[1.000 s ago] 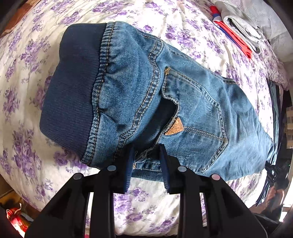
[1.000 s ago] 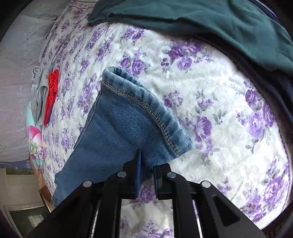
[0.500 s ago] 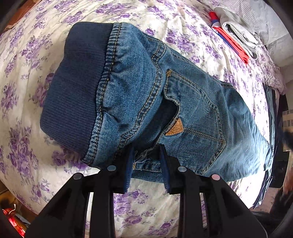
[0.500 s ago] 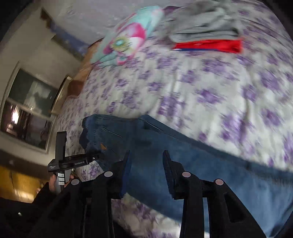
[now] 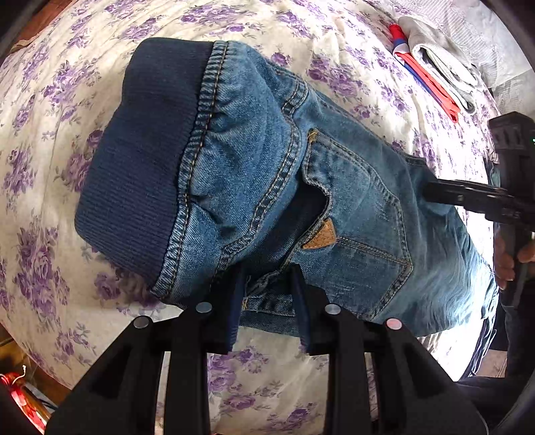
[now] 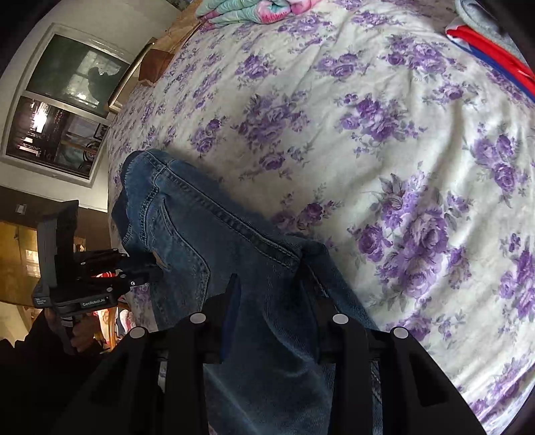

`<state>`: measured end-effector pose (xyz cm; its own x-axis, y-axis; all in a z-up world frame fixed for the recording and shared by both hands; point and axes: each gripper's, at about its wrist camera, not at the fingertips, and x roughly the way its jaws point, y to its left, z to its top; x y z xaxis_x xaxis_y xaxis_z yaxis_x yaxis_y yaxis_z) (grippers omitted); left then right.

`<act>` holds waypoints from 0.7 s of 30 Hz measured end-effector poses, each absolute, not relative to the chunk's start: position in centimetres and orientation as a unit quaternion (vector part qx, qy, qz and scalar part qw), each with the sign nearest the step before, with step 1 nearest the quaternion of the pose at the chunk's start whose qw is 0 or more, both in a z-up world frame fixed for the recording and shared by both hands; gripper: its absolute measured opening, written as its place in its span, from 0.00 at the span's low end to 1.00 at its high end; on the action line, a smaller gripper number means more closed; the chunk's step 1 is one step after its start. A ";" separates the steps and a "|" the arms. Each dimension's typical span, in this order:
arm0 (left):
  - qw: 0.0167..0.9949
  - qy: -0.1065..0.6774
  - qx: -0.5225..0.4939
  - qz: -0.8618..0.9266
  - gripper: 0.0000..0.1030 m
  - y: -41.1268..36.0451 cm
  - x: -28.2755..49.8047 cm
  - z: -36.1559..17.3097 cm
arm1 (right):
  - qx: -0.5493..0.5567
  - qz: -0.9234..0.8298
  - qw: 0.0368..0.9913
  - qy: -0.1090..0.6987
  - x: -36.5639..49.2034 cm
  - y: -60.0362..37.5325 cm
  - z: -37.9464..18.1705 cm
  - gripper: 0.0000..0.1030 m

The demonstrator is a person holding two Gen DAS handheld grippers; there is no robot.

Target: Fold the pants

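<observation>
Blue denim pants (image 5: 254, 174) with a dark ribbed waistband (image 5: 140, 160) lie on the flowered bedspread (image 5: 67, 294). My left gripper (image 5: 267, 284) is shut on the near edge of the pants by the back pocket. My right gripper (image 6: 271, 294) is open, its jaws astride the pant leg (image 6: 267, 334) further down. In the left wrist view the right gripper (image 5: 431, 195) reaches in from the right onto the leg. In the right wrist view the left gripper (image 6: 152, 267) holds the seat of the pants (image 6: 174, 221).
Folded grey and red clothes (image 5: 434, 67) lie at the bed's far side; they also show in the right wrist view (image 6: 495, 57). A pink and teal pillow (image 6: 247, 10) lies by the headboard. A window (image 6: 63, 103) is on the wall.
My right gripper let go of the pant hem, opened, swung round and came down over the leg near the seat. My left gripper kept its hold and hardly moved.
</observation>
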<state>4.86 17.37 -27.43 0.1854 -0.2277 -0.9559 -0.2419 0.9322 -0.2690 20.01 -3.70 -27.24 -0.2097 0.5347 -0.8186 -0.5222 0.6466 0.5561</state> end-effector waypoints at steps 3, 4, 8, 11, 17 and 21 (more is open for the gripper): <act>0.746 0.640 -0.186 0.007 0.27 17.5 5.0 -27.4 | 0.034 0.439 0.608 0.660 20.3 -3.6 -27.4 0.36; 0.745 0.640 -0.188 0.007 0.27 17.5 5.0 -27.4 | 0.039 0.447 0.606 0.656 20.2 -3.7 -26.9 0.33; 0.743 0.641 -0.193 0.006 0.27 17.7 5.1 -27.5 | 0.066 0.470 0.613 0.632 20.4 -5.2 -24.7 0.21; 0.742 0.643 -0.188 0.003 0.27 17.9 5.4 -27.5 | 0.074 0.454 0.627 0.628 20.5 -5.8 -25.2 0.07; 0.736 0.650 -0.188 0.006 0.27 18.1 5.8 -27.3 | 0.038 0.395 0.690 0.605 21.8 -4.9 -24.4 0.02; 0.736 0.653 -0.175 0.010 0.27 17.7 6.3 -27.4 | 0.008 0.376 0.673 0.637 23.1 -4.0 -27.5 0.02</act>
<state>6.26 17.69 -27.43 0.1457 -0.2143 -0.9658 -0.2444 0.9382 -0.2450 23.11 -4.01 -27.46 -0.0943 0.5169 -0.8508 -0.4961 0.7166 0.4903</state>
